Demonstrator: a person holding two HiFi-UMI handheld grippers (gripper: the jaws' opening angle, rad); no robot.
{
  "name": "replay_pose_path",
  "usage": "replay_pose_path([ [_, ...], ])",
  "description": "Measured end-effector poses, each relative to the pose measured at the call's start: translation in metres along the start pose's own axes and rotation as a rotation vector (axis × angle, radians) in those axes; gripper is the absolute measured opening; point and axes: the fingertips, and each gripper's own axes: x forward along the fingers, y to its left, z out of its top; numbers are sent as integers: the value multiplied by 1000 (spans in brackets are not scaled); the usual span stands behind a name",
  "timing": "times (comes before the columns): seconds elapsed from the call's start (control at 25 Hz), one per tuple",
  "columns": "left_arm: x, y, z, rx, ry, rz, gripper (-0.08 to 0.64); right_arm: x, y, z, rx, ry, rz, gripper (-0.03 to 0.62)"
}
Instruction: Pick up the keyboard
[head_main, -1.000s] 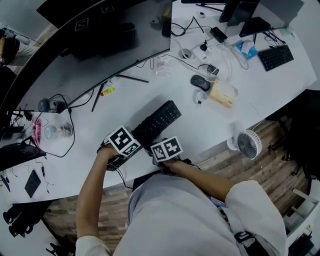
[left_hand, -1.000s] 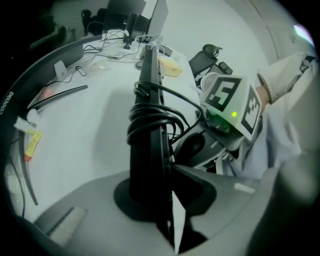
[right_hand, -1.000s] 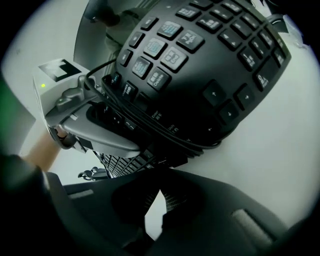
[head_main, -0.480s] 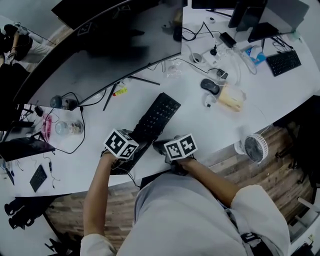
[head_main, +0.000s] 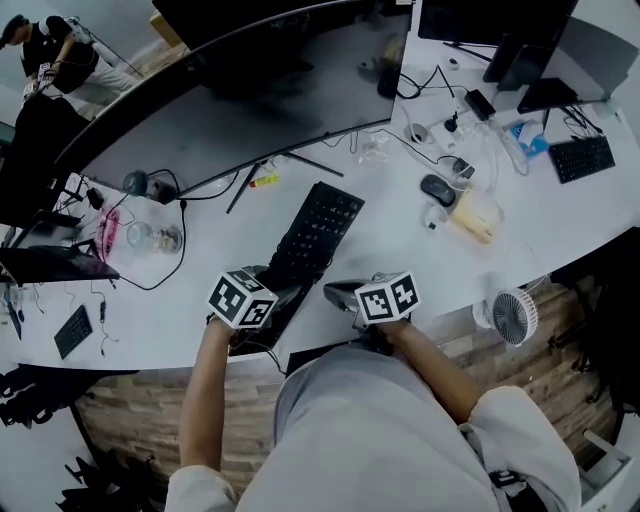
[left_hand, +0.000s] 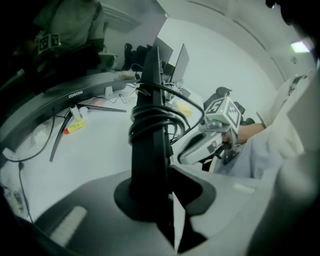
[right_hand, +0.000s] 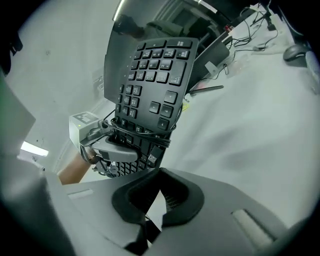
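The black keyboard (head_main: 318, 228) has its cable wound round its near part, and my left gripper (head_main: 262, 297) is shut on that near end. It is tilted up off the white desk (head_main: 200, 300). In the left gripper view the keyboard (left_hand: 150, 150) shows edge-on, clamped between the jaws of the left gripper (left_hand: 164, 192). The right gripper view shows the keyboard's key face (right_hand: 155, 75) standing steeply. My right gripper (head_main: 345, 294) sits just right of the keyboard and apart from it. Its jaws (right_hand: 156, 197) are shut with nothing between them.
A wide curved monitor (head_main: 250, 100) runs along the back, its stand legs (head_main: 290, 160) reaching toward the keyboard. A mouse (head_main: 437, 188), a yellowish bag (head_main: 472, 215), a second keyboard (head_main: 583, 157) and cables lie right. A small fan (head_main: 515, 315) hangs at the desk edge; a glass jar (head_main: 150, 237) stands left.
The right gripper has drawn away to the right of the keyboard. The left gripper keeps its hold, and the keyboard has tipped up more steeply.
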Motion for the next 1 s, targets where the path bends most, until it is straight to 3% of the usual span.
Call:
replay_pose_path([
  [0.48,-38,-12,18,-74,-245,77,0,-27,3,19,-73,-25,-81,-6],
  [0.72,-57,-16,16,-115,-348,115,0,-32,14,25,-104,-31,-80,-6],
  [1.0,-76,-8,15,-190,-476,154,0,-48,21,34,-229,-17,-173,-6],
])
